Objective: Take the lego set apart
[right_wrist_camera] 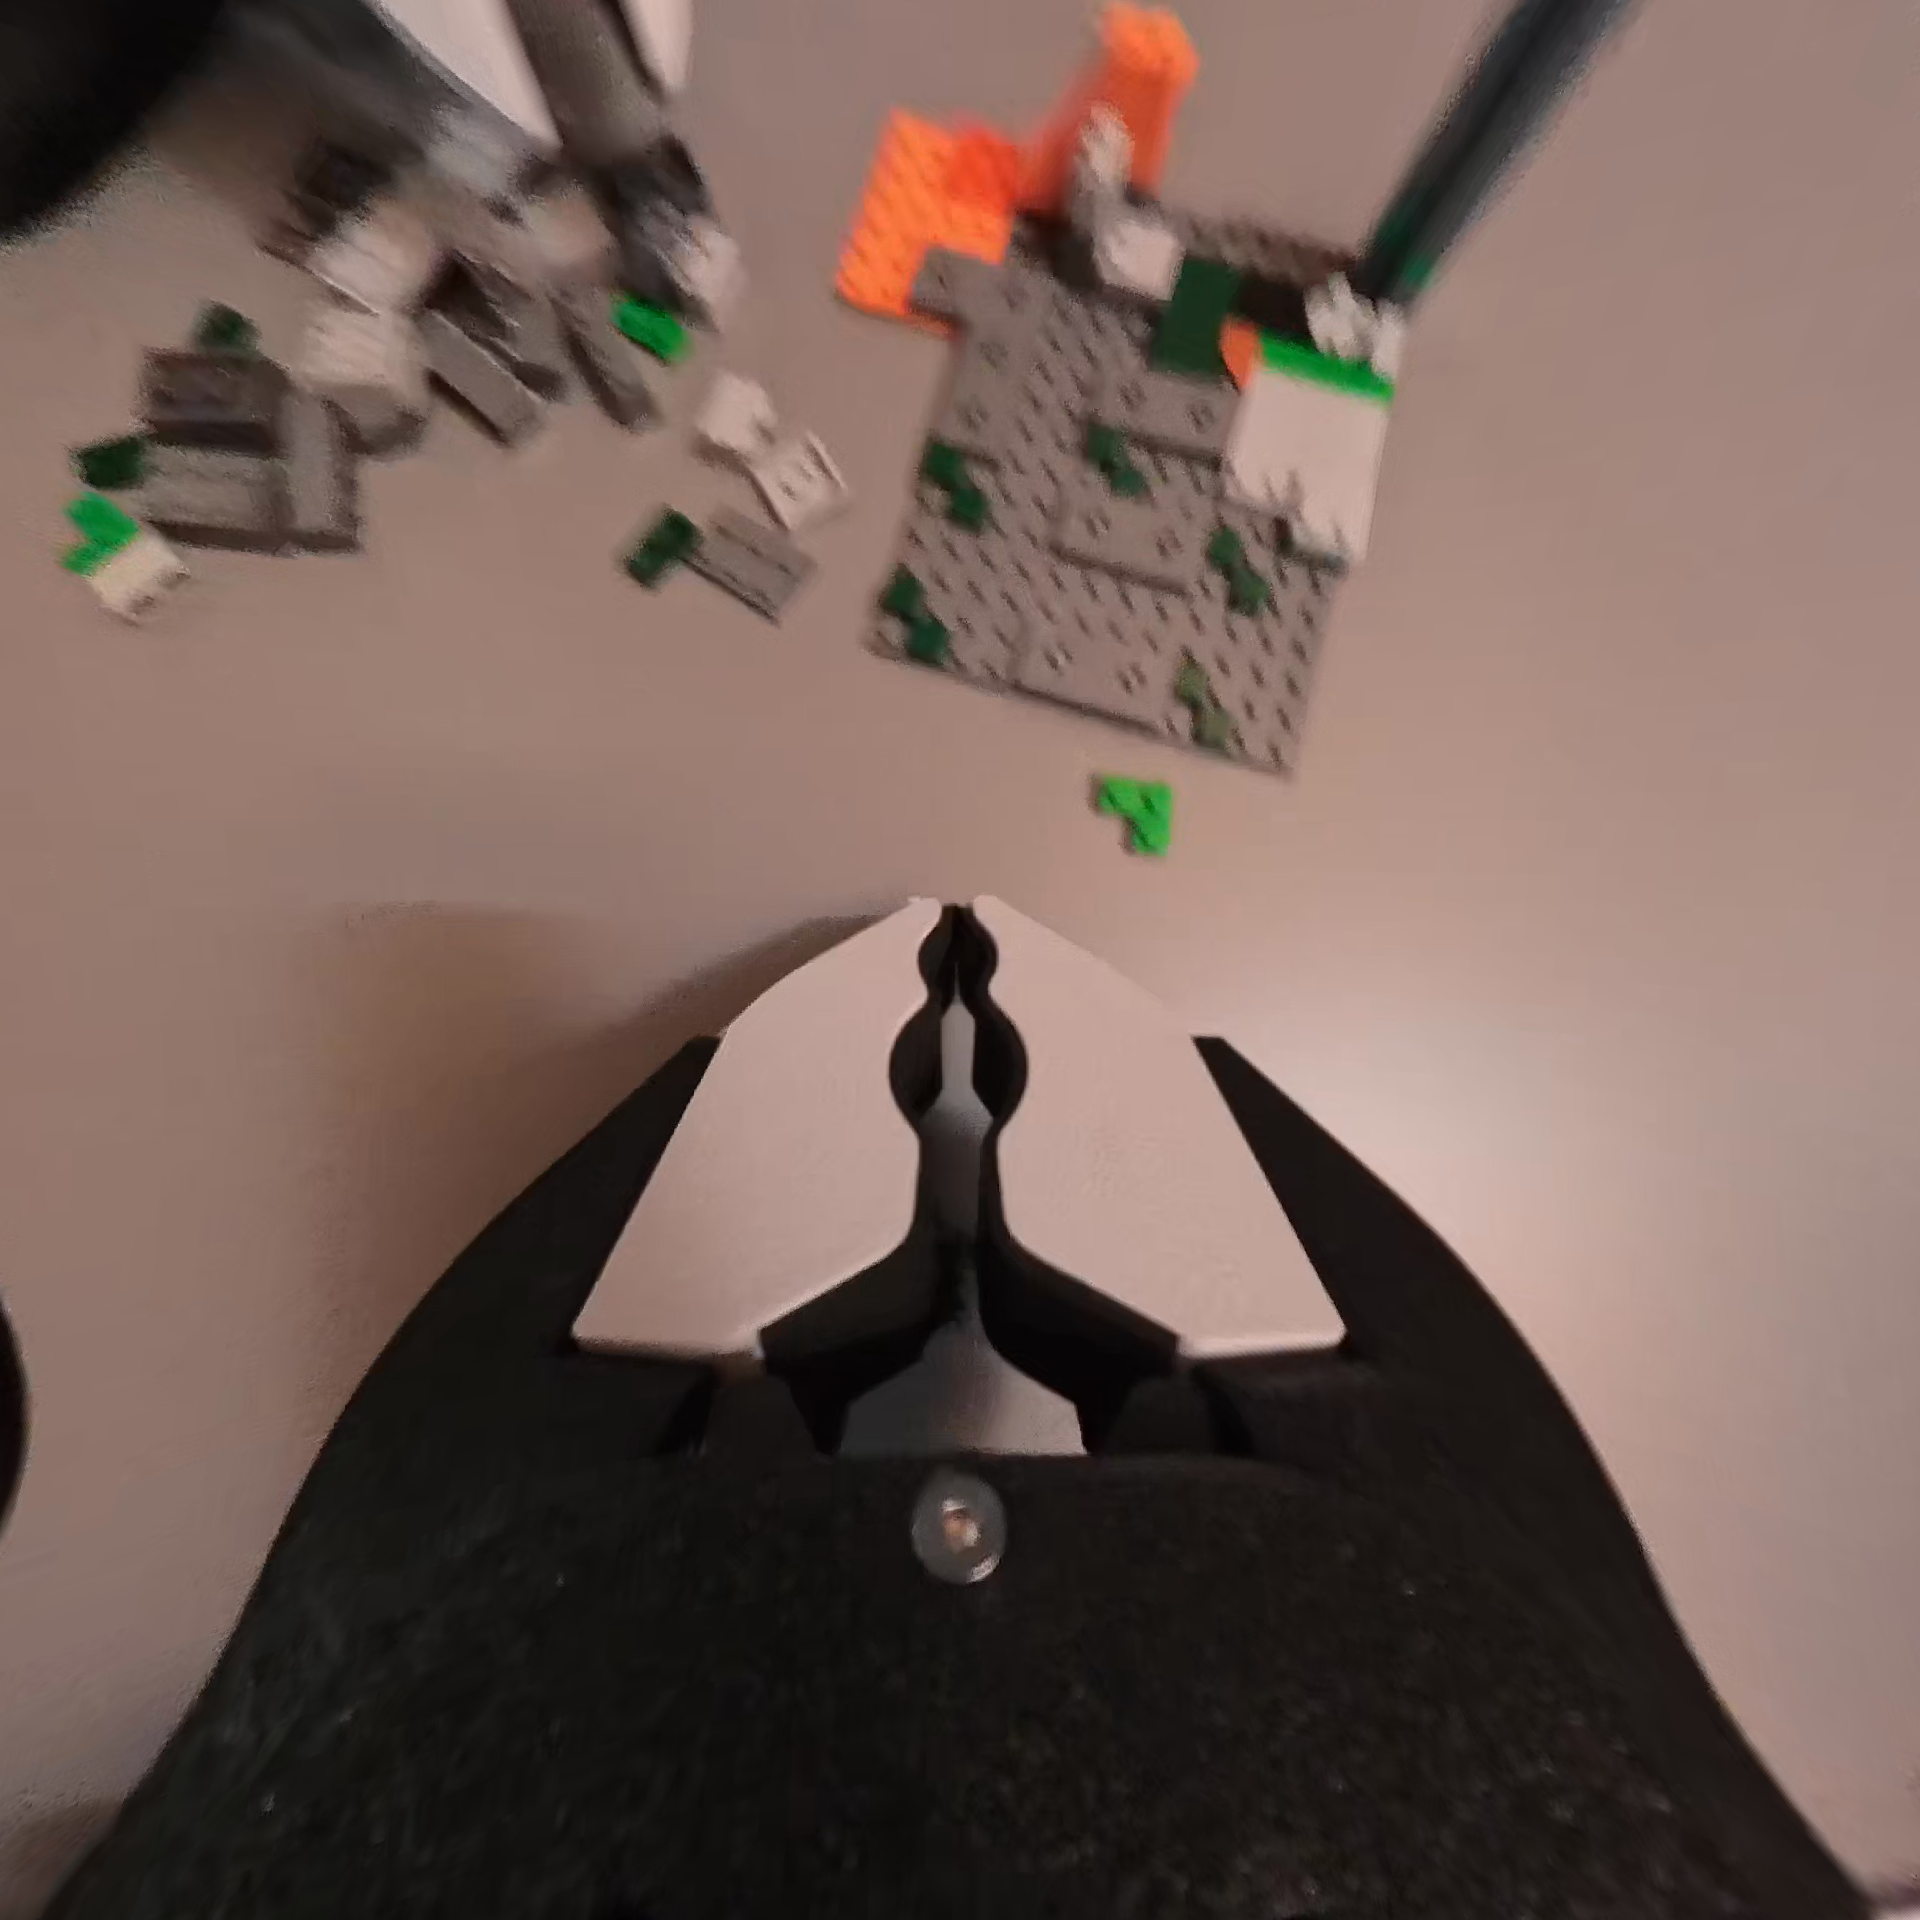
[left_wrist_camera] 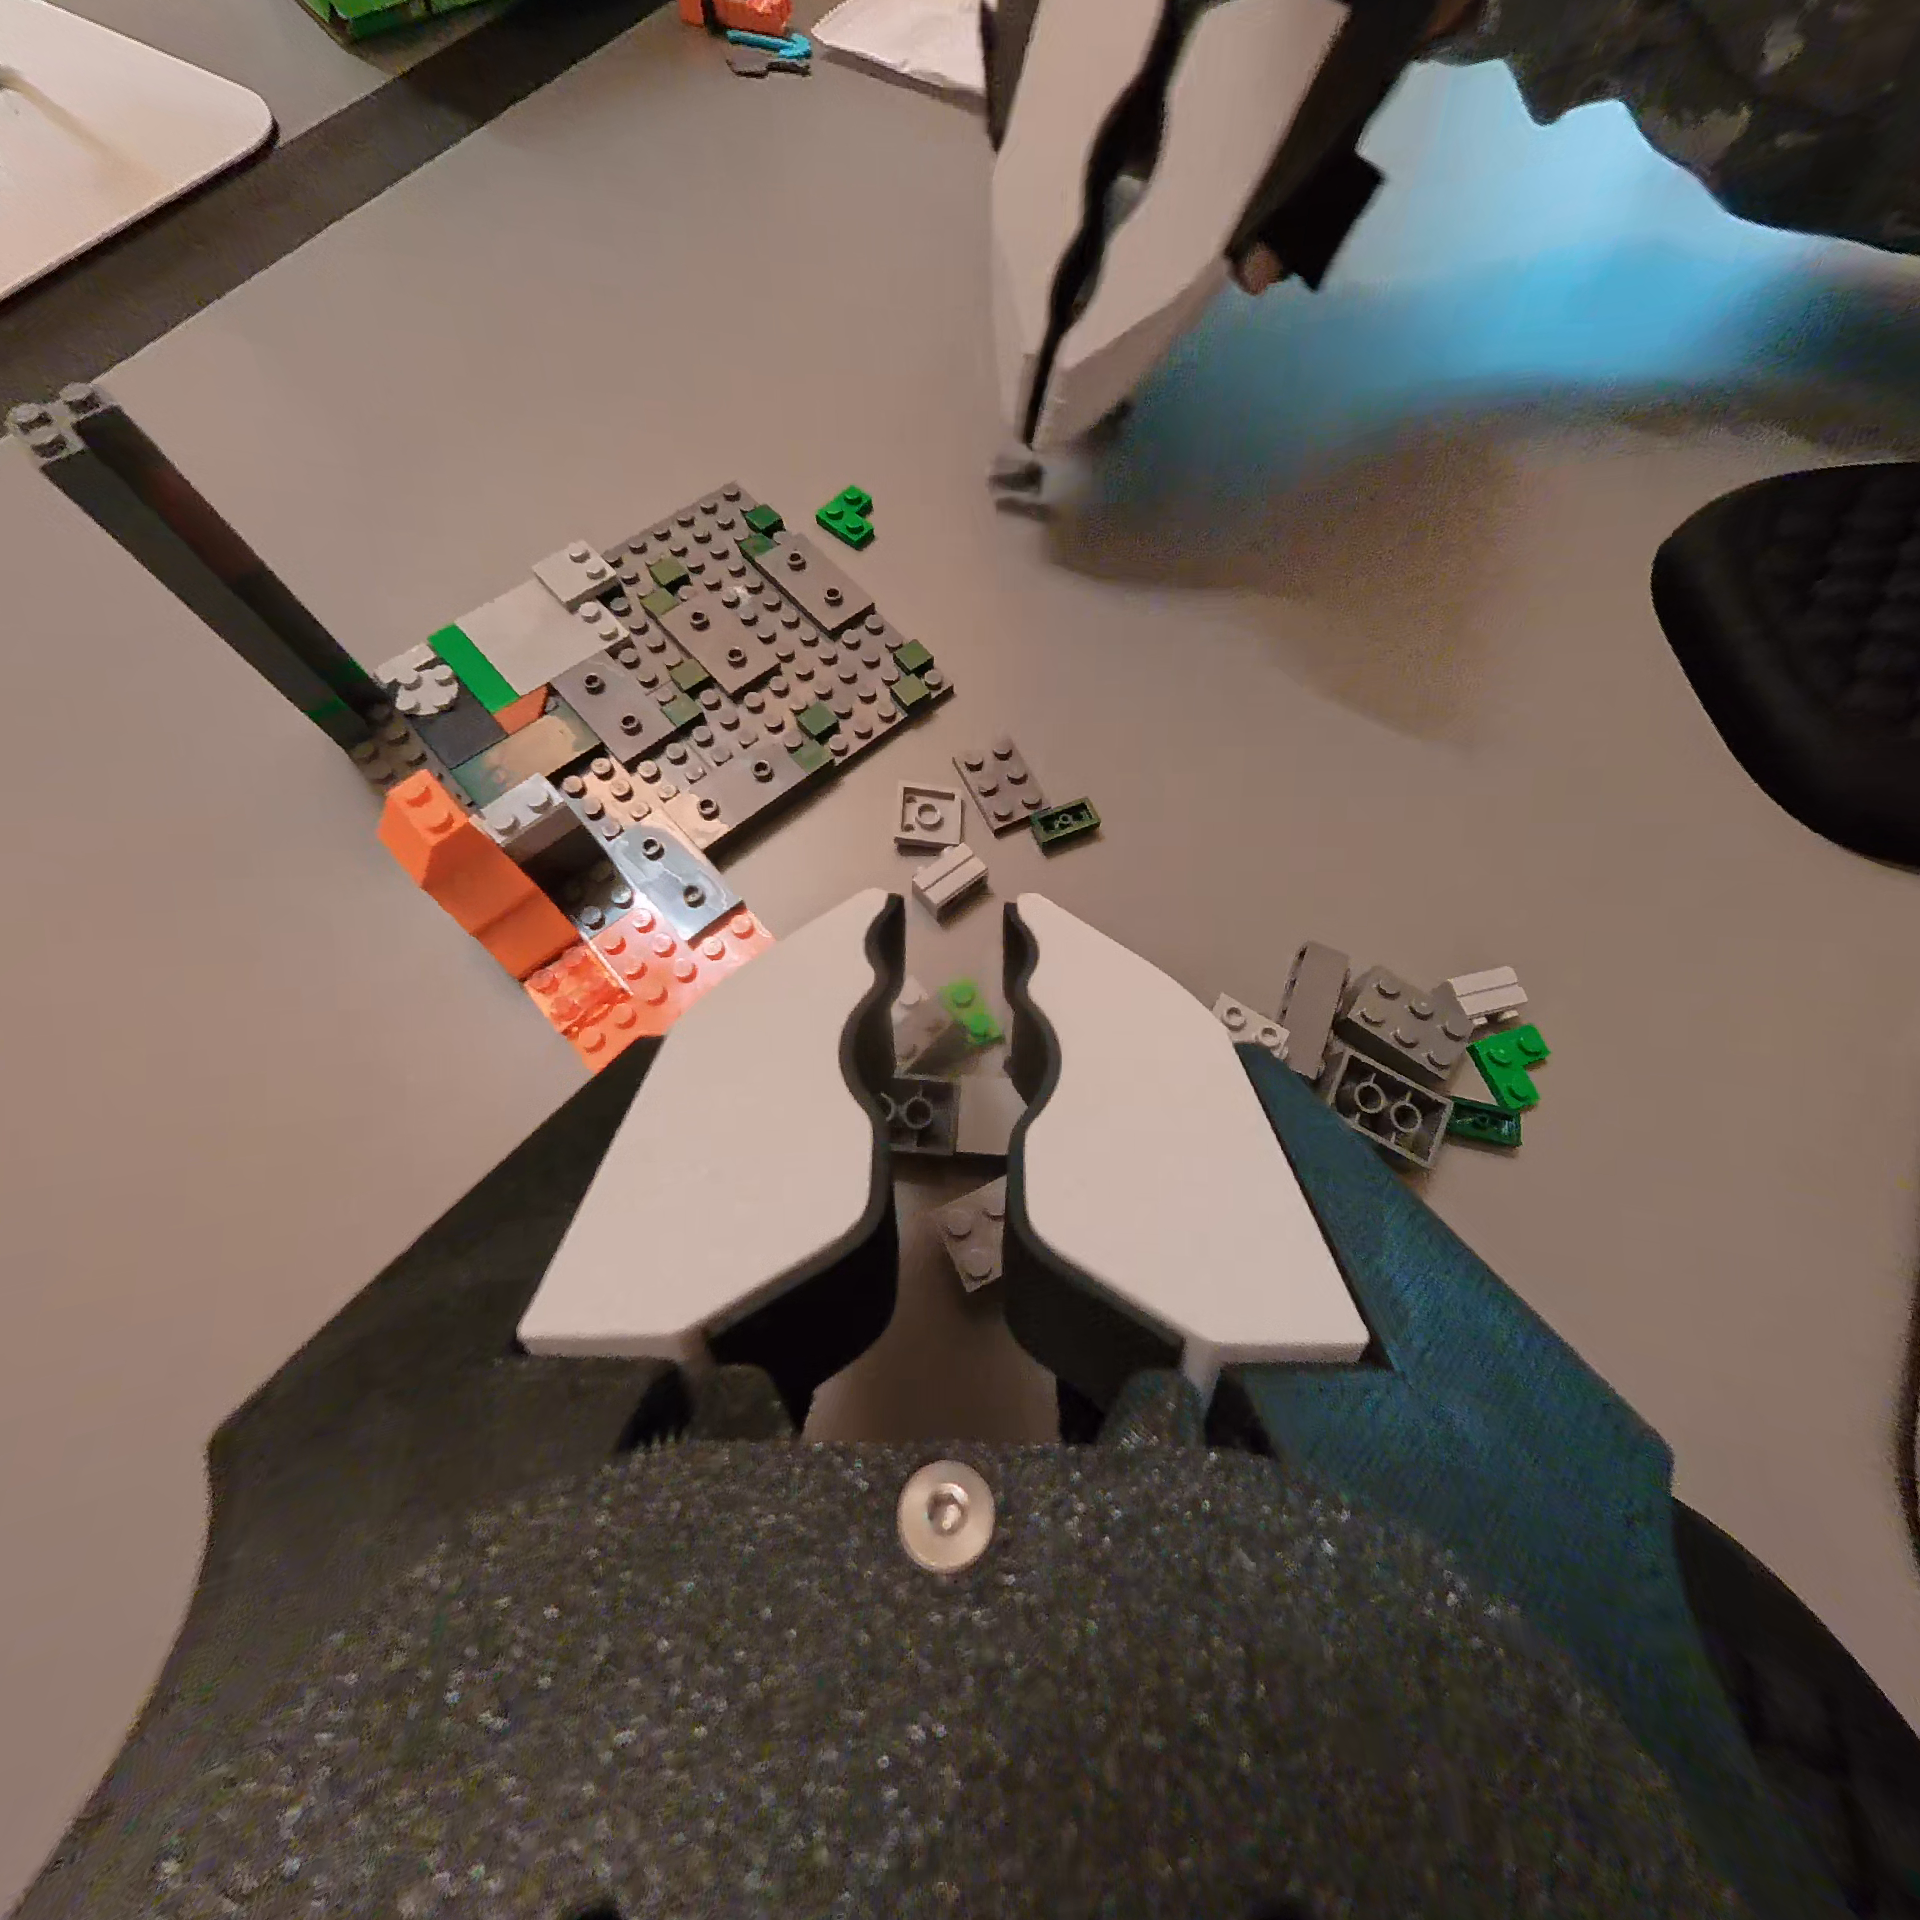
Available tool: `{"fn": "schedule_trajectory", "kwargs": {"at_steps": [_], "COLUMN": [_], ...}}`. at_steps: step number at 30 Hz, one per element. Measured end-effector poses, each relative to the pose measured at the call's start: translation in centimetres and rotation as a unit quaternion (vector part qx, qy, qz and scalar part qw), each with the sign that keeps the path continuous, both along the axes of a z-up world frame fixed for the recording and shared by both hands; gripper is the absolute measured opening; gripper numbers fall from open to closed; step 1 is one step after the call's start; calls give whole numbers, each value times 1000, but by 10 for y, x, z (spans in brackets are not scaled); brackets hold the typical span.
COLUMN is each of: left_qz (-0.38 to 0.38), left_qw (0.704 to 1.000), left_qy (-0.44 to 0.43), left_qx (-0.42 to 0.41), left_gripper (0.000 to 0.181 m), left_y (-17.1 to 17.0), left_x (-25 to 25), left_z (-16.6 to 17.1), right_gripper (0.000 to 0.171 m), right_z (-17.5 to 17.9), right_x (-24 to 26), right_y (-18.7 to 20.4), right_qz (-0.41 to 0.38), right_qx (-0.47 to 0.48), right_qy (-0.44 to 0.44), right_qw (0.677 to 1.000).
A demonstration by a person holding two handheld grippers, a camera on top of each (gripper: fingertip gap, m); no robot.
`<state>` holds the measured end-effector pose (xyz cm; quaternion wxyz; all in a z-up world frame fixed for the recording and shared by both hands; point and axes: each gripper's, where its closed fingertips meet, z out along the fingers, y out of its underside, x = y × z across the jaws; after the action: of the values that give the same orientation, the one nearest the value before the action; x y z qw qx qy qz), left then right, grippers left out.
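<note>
The lego set (left_wrist_camera: 727, 644) is a grey studded baseplate with dark green tiles, orange bricks (left_wrist_camera: 468, 862) and a tall dark column (left_wrist_camera: 197, 561). It also shows, blurred, in the right wrist view (right_wrist_camera: 1122, 520). My left gripper (left_wrist_camera: 954, 909) hovers near the plate's front corner, shut on a small grey piece with a light green plate (left_wrist_camera: 961, 1023). My right gripper (right_wrist_camera: 948, 909) is shut with nothing between its pads. It shows in the left wrist view (left_wrist_camera: 1039, 436) beyond the plate, with a small blurred grey piece (left_wrist_camera: 1016, 486) at its tips.
Loose grey and green pieces lie in a pile (left_wrist_camera: 1392, 1049) to the right and in a smaller group (left_wrist_camera: 997, 790) ahead. A green corner plate (left_wrist_camera: 847, 516) lies at the plate's far corner. A black chair (left_wrist_camera: 1808, 665) is at the right and a white pad (left_wrist_camera: 104, 135) at the far left. The left gripper's tips are roughly 15 cm from the right gripper's. The tall dark column (left_wrist_camera: 197, 561) lies around 15 cm away from my left fingertips. It turns up in the right wrist view (right_wrist_camera: 1535, 60) as well.
</note>
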<state>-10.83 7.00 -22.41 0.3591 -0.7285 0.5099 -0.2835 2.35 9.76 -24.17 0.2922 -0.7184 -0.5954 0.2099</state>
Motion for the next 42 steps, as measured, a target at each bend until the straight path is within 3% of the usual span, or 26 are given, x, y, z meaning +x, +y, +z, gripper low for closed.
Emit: {"fn": "schedule_trajectory", "kwargs": {"at_steps": [8,11,17,22,42], "left_qz": [-1,-2,-4,-6,-13], "left_qw": [1000,1000,1000,1000,1000], "left_qy": [-1,-3,-3,-2,8], "left_qx": [0,0,2,0,-4], "left_gripper": [18,18,18,18,18], "left_y": [-1,-2,-2,-3,-5], "left_x": [0,0,0,0,2], "left_z": [0,2,2,1,-4], "right_gripper": [0,0,35,50,33], "right_z": [34,35,29,17,-25], "right_x": [-83,-73,-29,-3,30], "right_y": [-61,-44,-11,-12,-52], "right_qz": [118,93,31,30,86], "right_qx": [58,73,61,32,-37], "right_qy": [36,28,3,-25,-111], "right_qw": [991,993,998,999,989]}}
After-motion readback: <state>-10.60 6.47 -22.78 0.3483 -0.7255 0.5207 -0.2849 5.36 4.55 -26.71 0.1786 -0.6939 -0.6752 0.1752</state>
